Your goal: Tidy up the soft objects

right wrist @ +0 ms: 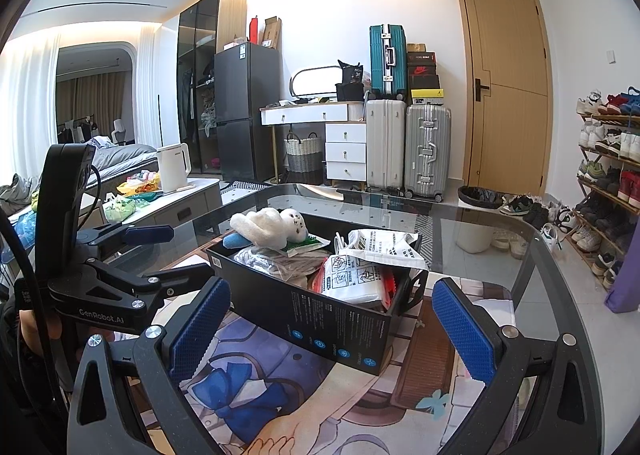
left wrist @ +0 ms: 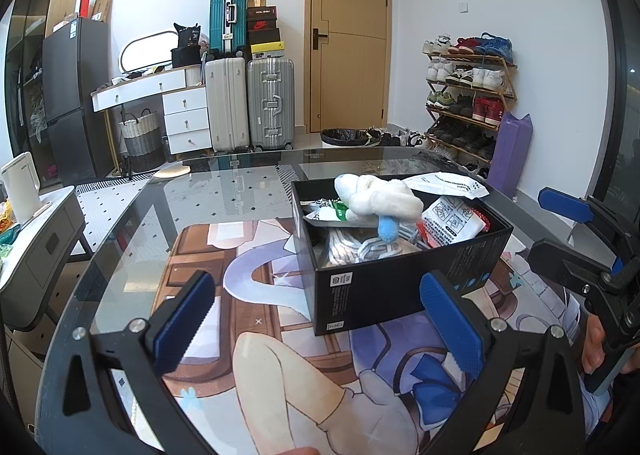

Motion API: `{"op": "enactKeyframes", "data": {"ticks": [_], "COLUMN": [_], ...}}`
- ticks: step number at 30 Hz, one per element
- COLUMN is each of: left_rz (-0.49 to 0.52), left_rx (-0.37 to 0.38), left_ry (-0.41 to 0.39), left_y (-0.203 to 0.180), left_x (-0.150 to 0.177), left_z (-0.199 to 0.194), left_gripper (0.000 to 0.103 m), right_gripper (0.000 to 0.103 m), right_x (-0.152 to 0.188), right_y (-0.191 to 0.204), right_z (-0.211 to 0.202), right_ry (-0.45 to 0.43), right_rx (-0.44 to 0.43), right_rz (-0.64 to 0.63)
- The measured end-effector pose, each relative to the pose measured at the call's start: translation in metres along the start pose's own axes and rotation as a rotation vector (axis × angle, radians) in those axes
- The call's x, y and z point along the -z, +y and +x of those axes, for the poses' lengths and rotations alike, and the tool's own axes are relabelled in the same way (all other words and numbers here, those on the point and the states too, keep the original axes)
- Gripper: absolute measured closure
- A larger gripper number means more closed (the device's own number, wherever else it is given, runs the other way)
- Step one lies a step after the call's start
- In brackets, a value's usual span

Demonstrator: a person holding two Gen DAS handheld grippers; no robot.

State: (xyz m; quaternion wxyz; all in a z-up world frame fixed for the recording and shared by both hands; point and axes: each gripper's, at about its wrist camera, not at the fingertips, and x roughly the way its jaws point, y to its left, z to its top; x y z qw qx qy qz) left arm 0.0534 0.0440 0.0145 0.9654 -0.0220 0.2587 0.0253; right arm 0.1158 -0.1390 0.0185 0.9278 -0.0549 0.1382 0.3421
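- White plush toy with a light-blue tail (left wrist: 374, 195) lies on top of the packets in the open black cardboard box (left wrist: 384, 283), which sits on the glass tabletop (left wrist: 224, 195).
- A white printed plastic packet (right wrist: 352, 275) fills the box's other end.
- My left tongs (left wrist: 316, 319) gape wide, gripping nothing, just short of the box.
- My right tongs (right wrist: 330, 329) are likewise spread and empty, near the box's long side.

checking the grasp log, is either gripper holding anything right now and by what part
Nothing is held. The left gripper and right gripper both stand open and empty, short of the black box.
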Motion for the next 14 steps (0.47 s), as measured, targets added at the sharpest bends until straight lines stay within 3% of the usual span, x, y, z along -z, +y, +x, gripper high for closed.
{"op": "enactKeyframes", "data": {"ticks": [14], "left_rz": [-0.005], "left_rx": [-0.005], "left_ry": [0.000], "left_y": [0.0022], "left_x": [0.0059], "left_z": [0.0022], "left_gripper": [0.000], "right_gripper": [0.000], "right_x": [-0.0002], "right_y": [-0.0003], "right_z": [-0.0001], "right_ry": [0.000], "right_rx": [0.000], "right_rz": [0.001]}}
